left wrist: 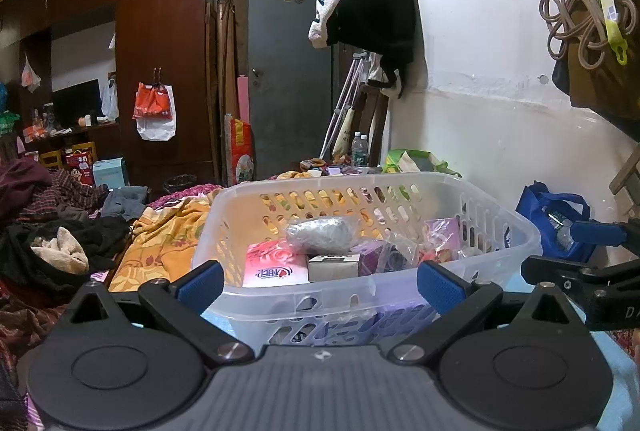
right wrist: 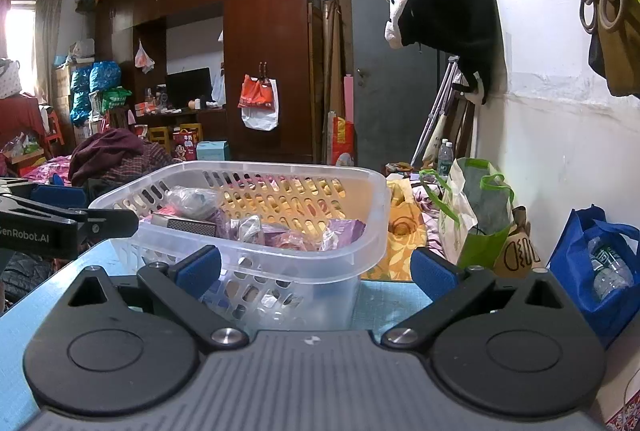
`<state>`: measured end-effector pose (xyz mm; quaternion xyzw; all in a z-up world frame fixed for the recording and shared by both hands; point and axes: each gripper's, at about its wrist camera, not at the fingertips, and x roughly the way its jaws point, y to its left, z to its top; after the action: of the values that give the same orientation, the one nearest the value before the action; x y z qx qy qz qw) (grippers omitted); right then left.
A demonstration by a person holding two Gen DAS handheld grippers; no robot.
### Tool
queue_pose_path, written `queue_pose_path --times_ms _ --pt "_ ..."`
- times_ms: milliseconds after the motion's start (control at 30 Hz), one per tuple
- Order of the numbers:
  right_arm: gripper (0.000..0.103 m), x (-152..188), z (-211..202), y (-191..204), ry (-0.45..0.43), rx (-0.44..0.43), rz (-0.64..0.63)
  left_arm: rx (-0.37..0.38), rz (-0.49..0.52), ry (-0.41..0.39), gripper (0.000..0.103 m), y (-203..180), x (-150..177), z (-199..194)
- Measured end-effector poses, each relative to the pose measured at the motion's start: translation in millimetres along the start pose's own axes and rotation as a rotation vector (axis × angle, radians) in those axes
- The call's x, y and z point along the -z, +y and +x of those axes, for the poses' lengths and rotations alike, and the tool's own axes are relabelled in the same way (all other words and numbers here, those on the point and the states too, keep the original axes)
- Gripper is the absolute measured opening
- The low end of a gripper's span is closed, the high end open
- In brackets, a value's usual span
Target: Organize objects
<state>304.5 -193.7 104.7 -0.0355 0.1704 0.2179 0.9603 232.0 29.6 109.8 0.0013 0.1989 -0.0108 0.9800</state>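
Both grippers' fingers [left wrist: 440, 287] [right wrist: 200, 265] spread, empty, before the filled basket [left wrist: 360, 305] beside bags [right wrist: 476, 215].

My clear slotted basket [left wrist: 500, 227] holds a pink tissue pack [left wrist: 272, 267]; at two o'clock, a blue bag [left wrist: 536, 207].

Left gripper [left wrist: 320, 281]: matte black body with a ribbed grey centre plate, two round black discs at 7 and 5 o'clock, silver pivot screws, blue textured pads [left wrist: 438, 287]. Right gripper [right wrist: 316, 269] is built alike; seen from its side, the left one's arm carries white lettering "GenRobot.AI".
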Motion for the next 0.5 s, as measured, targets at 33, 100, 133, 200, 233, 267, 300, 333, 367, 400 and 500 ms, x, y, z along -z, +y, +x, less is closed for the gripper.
queue_pose_path --times_ms 33,100,133,200,233,267,300,333,367,400,500 --pt "0.103 0.0 0.1 -0.2 0.0 0.0 0.001 -0.003 0.002 -0.001 0.103 -0.2 0.0 0.0" --pt "0.103 0.2 -0.2 -0.9 0.0 0.001 0.004 -0.001 0.001 0.001 0.103 -0.1 -0.2 0.4" --pt "0.103 0.3 -0.1 -1.4 0.001 0.001 0.006 -0.001 0.001 0.001 0.103 -0.3 -0.2 0.4" --pt "0.103 0.4 -0.3 -1.8 0.0 0.0 0.007 -0.002 -0.001 0.002 0.103 -0.2 0.1 0.6" --pt "0.103 0.6 -0.1 -1.9 -0.001 0.0 0.007 -0.003 -0.002 0.002 0.103 -0.2 0.2 0.6" --pt "0.103 0.8 0.0 -2.0 -0.002 0.0 0.006 -0.003 -0.002 0.003 0.103 -0.1 0.2 0.9" --pt "0.103 1.0 0.2 -2.1 -0.002 0.0 0.006 -0.003 -0.003 0.004 0.103 -0.1 0.2 0.8" --pt "0.103 1.1 0.5 -1.8 -0.002 -0.002 0.005 -0.003 -0.003 0.004 0.103 0.3 0.5 0.9" --pt "0.103 1.2 0.2 -1.2 -0.002 -0.004 0.004 -0.004 -0.003 0.003 0.103 0.6 0.7 0.5" --pt "0.103 1.2 0.3 -0.9 -0.002 -0.005 0.002 -0.004 -0.005 0.002 0.103 0.8 0.9 0.2" --pt "0.103 1.2 -1.1 0.5 -0.007 -0.007 0.0 -0.006 -0.01 0.0 0.103 1.9 1.1 0.3"
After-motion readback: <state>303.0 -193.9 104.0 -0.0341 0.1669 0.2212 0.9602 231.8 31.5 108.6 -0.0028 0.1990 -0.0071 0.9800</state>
